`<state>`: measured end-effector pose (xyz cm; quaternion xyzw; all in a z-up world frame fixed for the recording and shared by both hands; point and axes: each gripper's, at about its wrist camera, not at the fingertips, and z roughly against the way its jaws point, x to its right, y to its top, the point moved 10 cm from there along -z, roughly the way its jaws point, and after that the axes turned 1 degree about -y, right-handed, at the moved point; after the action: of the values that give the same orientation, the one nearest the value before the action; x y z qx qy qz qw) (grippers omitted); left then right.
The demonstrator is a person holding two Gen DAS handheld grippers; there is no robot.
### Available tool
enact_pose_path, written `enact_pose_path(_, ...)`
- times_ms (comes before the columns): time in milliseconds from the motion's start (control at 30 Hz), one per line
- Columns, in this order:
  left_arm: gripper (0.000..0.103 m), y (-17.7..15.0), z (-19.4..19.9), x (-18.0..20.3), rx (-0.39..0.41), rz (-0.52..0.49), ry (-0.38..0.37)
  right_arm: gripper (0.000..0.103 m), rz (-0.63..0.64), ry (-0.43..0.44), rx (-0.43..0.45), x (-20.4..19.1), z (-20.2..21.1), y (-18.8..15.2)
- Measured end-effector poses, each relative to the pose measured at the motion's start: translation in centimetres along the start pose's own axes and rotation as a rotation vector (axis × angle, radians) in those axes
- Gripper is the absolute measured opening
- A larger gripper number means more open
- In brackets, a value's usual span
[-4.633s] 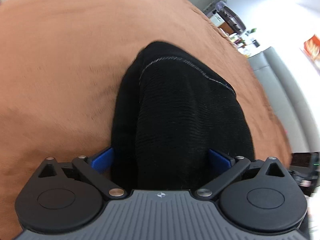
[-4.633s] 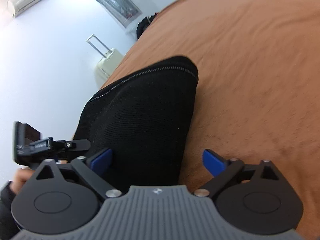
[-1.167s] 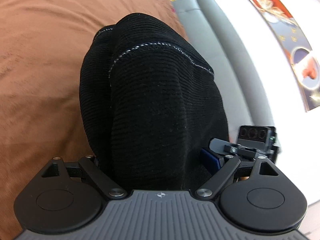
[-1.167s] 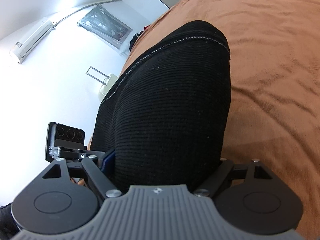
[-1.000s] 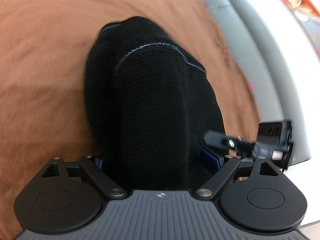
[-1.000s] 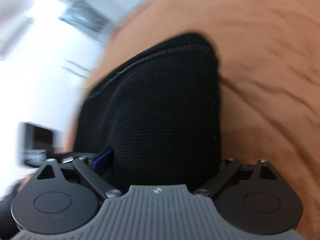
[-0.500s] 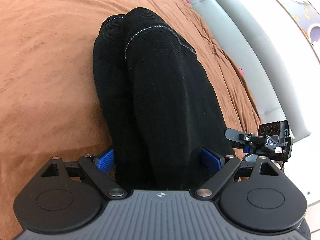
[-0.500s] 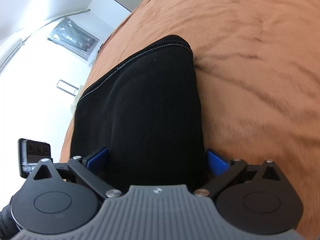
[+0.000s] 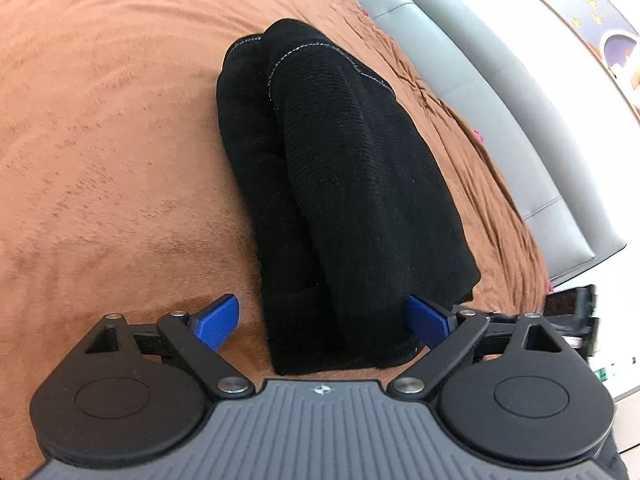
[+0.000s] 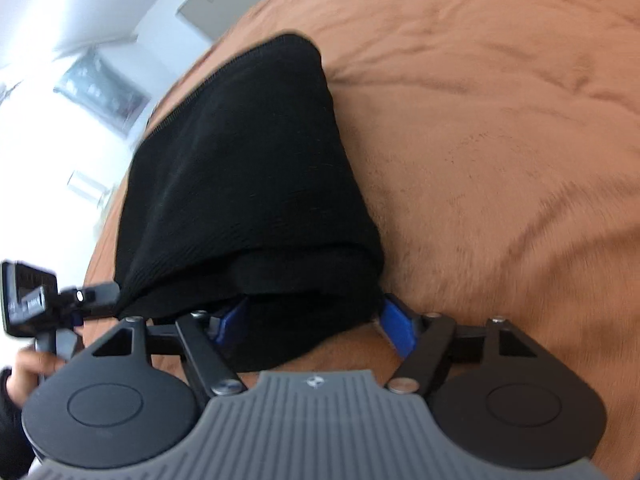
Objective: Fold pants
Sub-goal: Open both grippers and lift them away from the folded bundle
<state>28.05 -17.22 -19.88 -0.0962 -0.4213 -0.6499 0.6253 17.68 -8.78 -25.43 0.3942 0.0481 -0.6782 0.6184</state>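
At the bottom of the left wrist view, the left tool now stands open — half a second ago its blue pads flanked the pants closely, and now the left pad is clear of the cloth. The right tool is closing, its pads around the near edge of the bundle. Beyond, the folded pants lie mid-frame on the brown bed, so another fold or a shift seems next.
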Motion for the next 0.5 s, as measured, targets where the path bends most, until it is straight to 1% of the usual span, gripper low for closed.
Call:
enact_pose_path(33, 0.103, -0.1, 0.2, 0.3, 0.001, -0.018, 0.015, 0.069, -0.021, -0.006, 0.027, -0.7, 0.7, -0.7)
enact_pose_path(67, 0.103, 0.0, -0.3, 1.7, -0.001, -0.038, 0.034, 0.069, -0.034, -0.018, 0.054, -1.4, 1.3, -1.3)
enact_pose_path(100, 0.103, -0.1, -0.2, 1.7, -0.002, -0.064, 0.062, 0.069, -0.041, -0.049, 0.091, -2.3, 1.8, -1.9)
enact_pose_path(167, 0.103, -0.4, 0.1, 1.6, -0.008, -0.115, 0.112, 0.069, -0.044, -0.085, 0.161, -2.3, 4.5, -2.8)
enact_pose_path(200, 0.103, -0.5, 0.1, 1.5, -0.013, -0.135, 0.128, 0.07, -0.056, -0.083, 0.197, -3.9, 3.6, -2.2)
enact_pose_path(233, 0.103, -1.0, -0.5, 1.6, -0.016, -0.143, 0.137, 0.07, -0.08, -0.068, 0.223, -5.1, 3.9, -2.9)
enact_pose_path(267, 0.103, -1.6, 0.0, 1.4, -0.017, -0.148, 0.144, 0.07, -0.098, -0.053, 0.242, -4.8, 5.2, -3.0)
enact_pose_path(333, 0.103, -2.0, 0.7, 1.7, -0.017, -0.167, 0.183, 0.07, -0.11, -0.029, 0.28, -6.9, 6.1, -4.4)
enact_pose_path(367, 0.103, -2.2, 1.2, 1.9, -0.011, -0.181, 0.208, 0.07, -0.102, -0.031, 0.297, -7.0, 7.2, -4.6)
enact_pose_path(400, 0.103, -2.6, 2.1, 2.3, 0.004, -0.199, 0.22, 0.072, -0.084, -0.04, 0.313, -6.1, 9.1, -5.0)
enact_pose_path(433, 0.103, -2.7, 2.6, 2.9, 0.028, -0.222, 0.225, 0.074, -0.058, -0.06, 0.329, -7.4, 9.5, -5.7)
enact_pose_path(467, 0.103, -2.9, 3.5, 3.6, 0.055, -0.252, 0.238, 0.078, -0.033, -0.086, 0.343, -4.9, 13.6, -5.1)
enact_pose_path(500, 0.103, -3.1, 4.3, 4.0, 0.074, -0.272, 0.255, 0.082, -0.004, -0.122, 0.355, -3.9, 16.4, -4.1)
